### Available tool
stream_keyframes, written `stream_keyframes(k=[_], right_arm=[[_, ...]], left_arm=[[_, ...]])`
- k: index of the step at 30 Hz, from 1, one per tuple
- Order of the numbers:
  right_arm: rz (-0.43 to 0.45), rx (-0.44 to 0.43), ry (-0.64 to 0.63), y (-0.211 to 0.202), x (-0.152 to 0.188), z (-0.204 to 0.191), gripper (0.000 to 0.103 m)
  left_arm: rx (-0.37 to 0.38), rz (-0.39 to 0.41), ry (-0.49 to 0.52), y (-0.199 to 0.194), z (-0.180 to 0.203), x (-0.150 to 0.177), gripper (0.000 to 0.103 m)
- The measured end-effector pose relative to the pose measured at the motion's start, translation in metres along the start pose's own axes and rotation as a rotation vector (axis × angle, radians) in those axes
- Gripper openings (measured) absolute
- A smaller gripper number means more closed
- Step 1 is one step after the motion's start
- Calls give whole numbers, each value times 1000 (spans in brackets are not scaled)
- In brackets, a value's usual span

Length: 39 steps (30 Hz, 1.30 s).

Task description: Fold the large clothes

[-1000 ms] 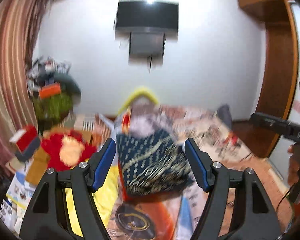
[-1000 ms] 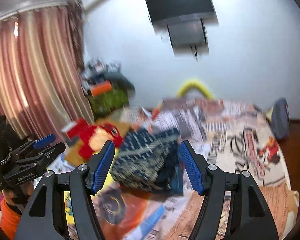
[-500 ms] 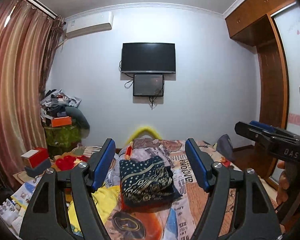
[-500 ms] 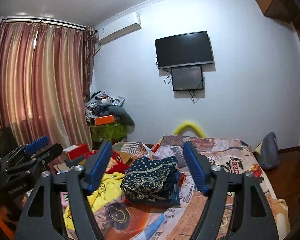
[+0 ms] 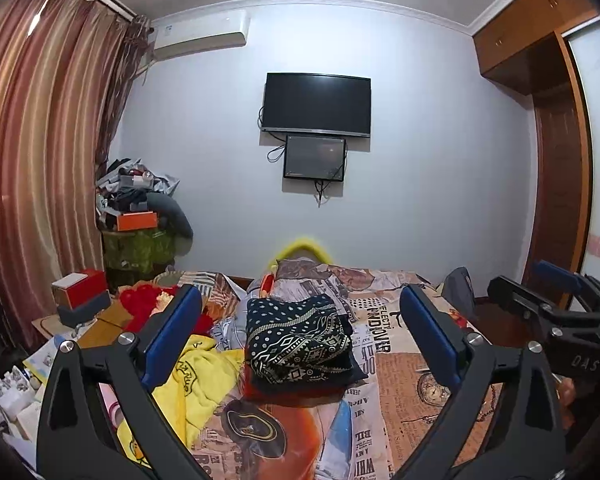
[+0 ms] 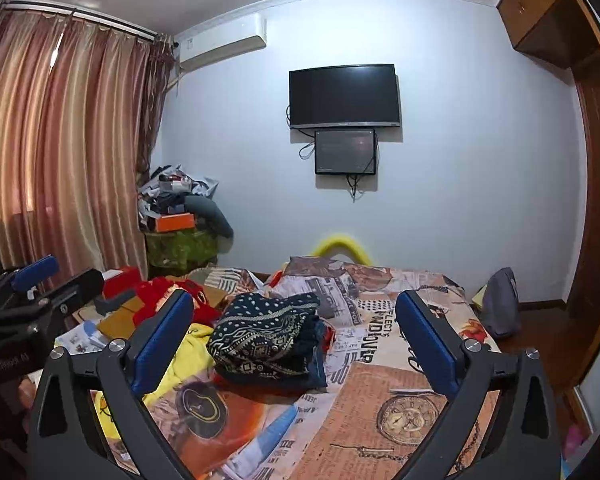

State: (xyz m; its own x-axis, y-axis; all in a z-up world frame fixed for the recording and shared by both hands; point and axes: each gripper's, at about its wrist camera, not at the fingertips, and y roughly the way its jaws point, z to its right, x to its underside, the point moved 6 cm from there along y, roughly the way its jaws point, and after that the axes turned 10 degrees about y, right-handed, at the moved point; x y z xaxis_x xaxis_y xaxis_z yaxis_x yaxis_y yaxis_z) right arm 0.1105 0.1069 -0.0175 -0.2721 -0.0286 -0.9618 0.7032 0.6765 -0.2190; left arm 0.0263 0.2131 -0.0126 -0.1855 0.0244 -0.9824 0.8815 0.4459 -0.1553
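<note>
A folded dark blue patterned garment (image 5: 300, 338) lies on top of a small stack of clothes in the middle of the bed (image 5: 404, 364); it also shows in the right wrist view (image 6: 266, 334). My left gripper (image 5: 300, 332) is open and empty, held above the near end of the bed, well short of the garment. My right gripper (image 6: 294, 334) is open and empty at a similar height and distance. A crumpled yellow garment (image 5: 204, 376) lies left of the stack. Each gripper shows at the edge of the other's view.
A red soft toy (image 5: 148, 306) and boxes (image 5: 80, 292) lie on the bed's left side. A grey bag (image 6: 500, 304) stands at the right. A cluttered pile (image 5: 136, 208) sits by the curtain. A wardrobe (image 5: 560, 168) stands at the right wall.
Both grippers have tilted up and pulled back from the stack, so more of the wall and ceiling shows. Both stay open. The folded garment has not moved.
</note>
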Motion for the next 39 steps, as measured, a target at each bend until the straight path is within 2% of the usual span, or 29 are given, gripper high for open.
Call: stream_keyframes(k=[21, 39], right_arm=[[-60, -14, 43, -3, 18, 6, 101], [-84, -4, 75, -5, 17, 13, 101]], left_arm=[[-15, -50, -19, 7, -4, 14, 101], [-3, -65, -15, 12, 2, 17, 102]])
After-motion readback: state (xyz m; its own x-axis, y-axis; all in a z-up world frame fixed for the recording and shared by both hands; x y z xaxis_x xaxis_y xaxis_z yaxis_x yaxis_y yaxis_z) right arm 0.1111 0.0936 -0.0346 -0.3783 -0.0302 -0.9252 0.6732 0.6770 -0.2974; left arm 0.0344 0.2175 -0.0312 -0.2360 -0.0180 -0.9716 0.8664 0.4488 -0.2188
